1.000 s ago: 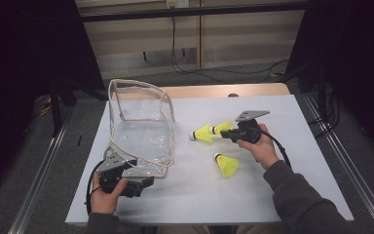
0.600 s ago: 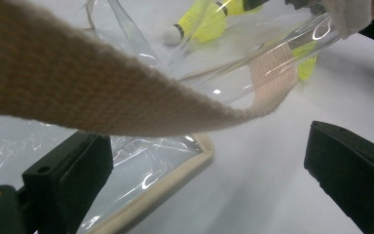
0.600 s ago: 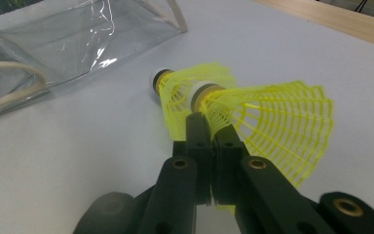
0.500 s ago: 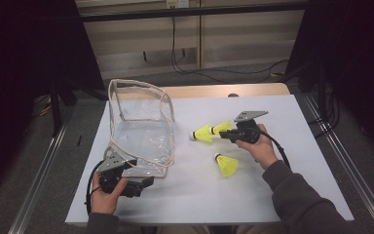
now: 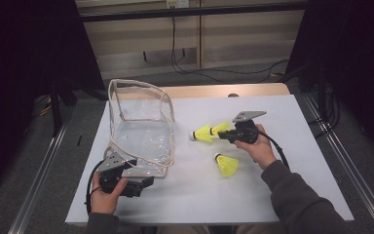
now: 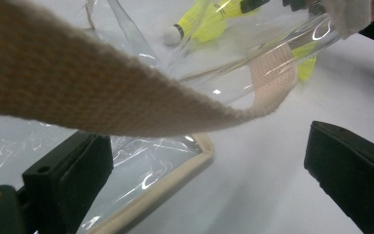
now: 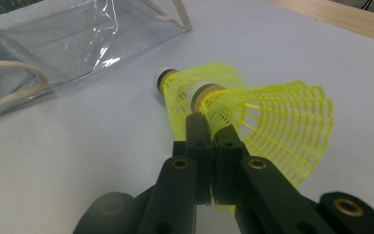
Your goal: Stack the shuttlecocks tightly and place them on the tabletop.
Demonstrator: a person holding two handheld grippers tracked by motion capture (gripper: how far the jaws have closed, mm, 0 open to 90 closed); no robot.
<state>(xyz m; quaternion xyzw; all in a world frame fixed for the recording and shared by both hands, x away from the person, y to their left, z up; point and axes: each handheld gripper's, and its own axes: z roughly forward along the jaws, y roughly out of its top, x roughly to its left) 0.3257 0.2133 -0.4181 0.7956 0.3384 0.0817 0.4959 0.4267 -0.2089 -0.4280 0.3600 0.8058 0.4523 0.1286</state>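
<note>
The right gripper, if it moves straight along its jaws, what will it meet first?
Probably the clear plastic bag with beige trim. The right gripper, shut on nested yellow mesh shuttlecocks, points toward it across bare white table; depth is uncertain.

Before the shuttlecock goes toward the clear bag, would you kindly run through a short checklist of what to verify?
1. right gripper shut on the held shuttlecock's yellow skirt: ok.
2. Grip squarely seated, not merely pinching the edge: cannot tell.
3. second shuttlecock apart from the held one: not ok, they overlap.
4. left gripper holding the clear bag: not ok, jaws open beside its rim.
5. Bag mouth facing the right gripper: cannot tell.
6. third shuttlecock off the path: ok.
</note>
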